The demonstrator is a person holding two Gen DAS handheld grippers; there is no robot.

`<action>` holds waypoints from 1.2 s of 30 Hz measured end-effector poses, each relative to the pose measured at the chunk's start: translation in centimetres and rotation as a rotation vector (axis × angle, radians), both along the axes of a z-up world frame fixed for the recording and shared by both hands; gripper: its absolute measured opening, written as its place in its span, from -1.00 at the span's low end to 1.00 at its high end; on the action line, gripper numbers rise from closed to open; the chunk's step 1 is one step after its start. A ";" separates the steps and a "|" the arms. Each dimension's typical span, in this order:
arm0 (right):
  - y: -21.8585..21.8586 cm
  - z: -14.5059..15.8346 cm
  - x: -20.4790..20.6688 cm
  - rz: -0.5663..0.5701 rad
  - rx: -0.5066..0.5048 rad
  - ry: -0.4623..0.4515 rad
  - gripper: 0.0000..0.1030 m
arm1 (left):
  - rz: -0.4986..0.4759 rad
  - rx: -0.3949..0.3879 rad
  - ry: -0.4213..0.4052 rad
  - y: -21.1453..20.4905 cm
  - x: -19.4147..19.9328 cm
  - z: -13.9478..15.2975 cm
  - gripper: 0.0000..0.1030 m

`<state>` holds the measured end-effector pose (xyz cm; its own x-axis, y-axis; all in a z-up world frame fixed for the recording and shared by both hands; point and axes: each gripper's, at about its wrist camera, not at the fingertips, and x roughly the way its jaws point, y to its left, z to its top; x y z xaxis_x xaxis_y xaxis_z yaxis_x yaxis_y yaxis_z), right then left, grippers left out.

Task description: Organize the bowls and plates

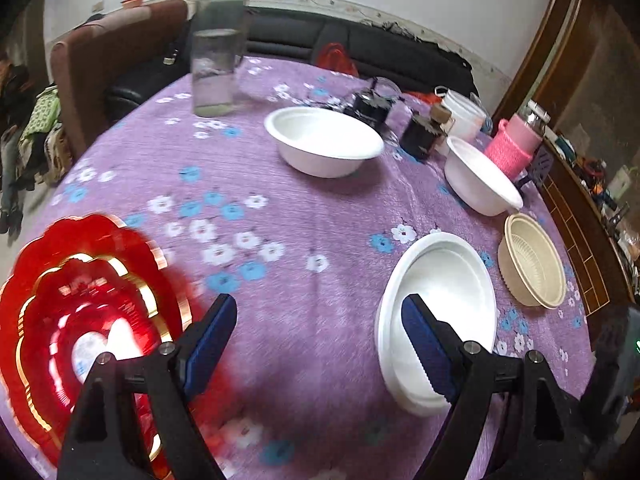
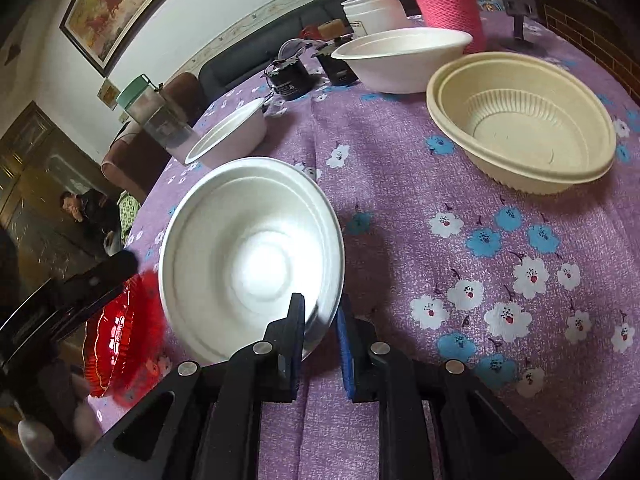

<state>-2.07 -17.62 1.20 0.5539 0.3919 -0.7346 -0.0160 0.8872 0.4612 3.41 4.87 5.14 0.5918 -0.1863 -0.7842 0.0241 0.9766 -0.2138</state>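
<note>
A shallow white plate [image 2: 252, 256] hangs tilted over the purple flowered tablecloth [image 2: 480, 280], with my right gripper [image 2: 322, 322] shut on its near rim. In the left wrist view the same white plate [image 1: 448, 280] lies behind the right finger. My left gripper [image 1: 320, 340] is open over bare cloth, with nothing between its fingers. A red scalloped plate [image 1: 80, 312] with gold edging lies just left of it and shows as the red plate [image 2: 116, 340] in the right wrist view. A beige ribbed bowl [image 2: 520, 120] and two white bowls [image 2: 400, 60] [image 2: 232, 132] stand further back.
A tall water bottle [image 1: 218, 52] with a green lid stands at the far left of the table. A pink knitted bottle sleeve [image 1: 516, 144], a white tub [image 1: 464, 114] and small dark jars [image 1: 368, 106] crowd the far right. A brown chair [image 1: 100, 68] is behind the table.
</note>
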 end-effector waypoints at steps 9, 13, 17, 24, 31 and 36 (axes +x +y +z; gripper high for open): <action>-0.2 -0.3 0.0 -0.008 -0.001 -0.026 -0.35 | -0.006 -0.024 0.101 -1.5 2.7 -3.1 0.62; 0.1 -0.3 0.0 0.004 -0.006 -0.037 -0.35 | -0.027 -0.012 0.083 -2.2 2.2 -2.8 0.09; 0.7 -0.1 -0.1 0.030 -0.003 -0.050 -0.34 | -0.066 0.003 0.094 -3.1 1.9 -3.0 -0.72; 1.7 1.0 -0.9 0.047 -0.043 -0.096 -0.53 | -0.072 0.031 0.023 -3.3 -0.1 -1.2 -0.80; 3.6 3.2 -2.1 0.088 -0.041 -0.141 -0.53 | -0.046 0.029 -0.065 -1.0 -3.1 2.3 -0.80; 7.0 4.9 -2.3 0.154 -0.045 -0.173 -0.53 | 0.018 0.020 -0.106 3.2 -5.4 4.2 -0.80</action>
